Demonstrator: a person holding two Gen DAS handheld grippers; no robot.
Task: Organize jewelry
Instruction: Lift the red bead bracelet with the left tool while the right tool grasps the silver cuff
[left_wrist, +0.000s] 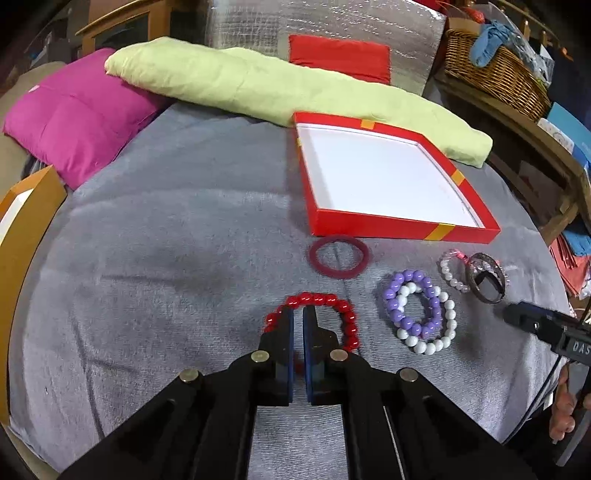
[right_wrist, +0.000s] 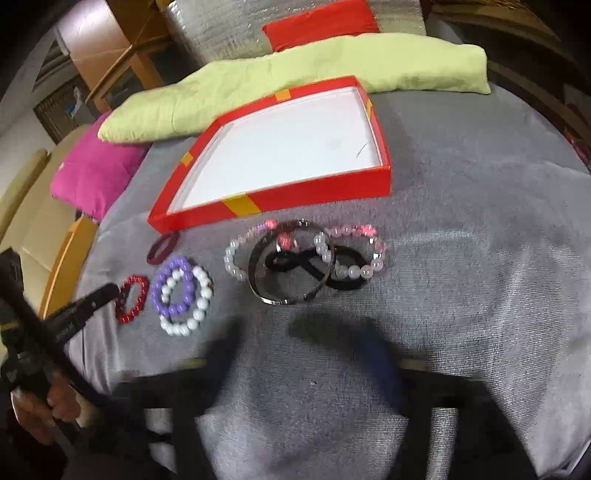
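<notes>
My left gripper (left_wrist: 298, 319) is shut on the red bead bracelet (left_wrist: 328, 300), its fingers pinching the near side of the loop on the grey cloth; from the right wrist, the same gripper (right_wrist: 109, 291) meets that bracelet (right_wrist: 133, 299). My right gripper (right_wrist: 299, 343) is blurred and open, with nothing between its fingers, just short of a metal bangle (right_wrist: 284, 301). An open red box (left_wrist: 369, 228) with a white floor lies beyond. Before it lie a dark red ring (left_wrist: 338, 256), a purple bracelet (left_wrist: 408, 275) over a white one (left_wrist: 428, 347), and pale pink beads (right_wrist: 354, 271) on a black hair tie (right_wrist: 347, 284).
A long green pillow (left_wrist: 258, 88), a pink cushion (left_wrist: 77, 114) and a red cushion (left_wrist: 340, 57) lie behind the box. A wicker basket (left_wrist: 491, 77) stands on a wooden shelf at the far right. Bare grey cloth (right_wrist: 480, 258) stretches right of the jewelry.
</notes>
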